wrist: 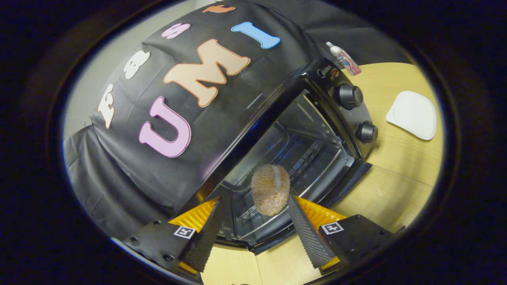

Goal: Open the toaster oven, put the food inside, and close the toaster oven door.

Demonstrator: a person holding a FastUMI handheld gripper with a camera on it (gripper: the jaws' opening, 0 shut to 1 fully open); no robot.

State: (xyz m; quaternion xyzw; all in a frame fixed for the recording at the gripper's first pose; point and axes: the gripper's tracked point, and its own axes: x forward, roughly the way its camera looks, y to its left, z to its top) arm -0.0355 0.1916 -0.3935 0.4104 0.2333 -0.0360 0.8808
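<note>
Just ahead of the fingertips, low in the middle of the frame, a rounded, speckled orange-brown piece of food [270, 194] sits in front of the open mouth of the toaster oven [317, 130]. It lies nearer the right-hand finger, and whether it touches that finger's tip cannot be told. The gripper [253, 202] has its fingers spread wide, with a clear gap between the left finger and the food, so they are not clamped on it.

Behind the food, the oven's cavity runs up toward the centre right of the frame, its wire rack [313, 158] and shiny metal walls visible inside. Whether the food is resting on the rack or hanging above it cannot be told. The glass door [253, 233] is folded down at the bottom centre, between the two fingers. Two dark knobs [349, 96] stand on the control panel, right of the cavity.

Farther out, the oven stands on a light wooden table [396, 190]. A white plate [412, 114] lies on it at the right, well apart from the oven, and a small bottle [344, 58] stands beyond the oven at the upper right.
</note>
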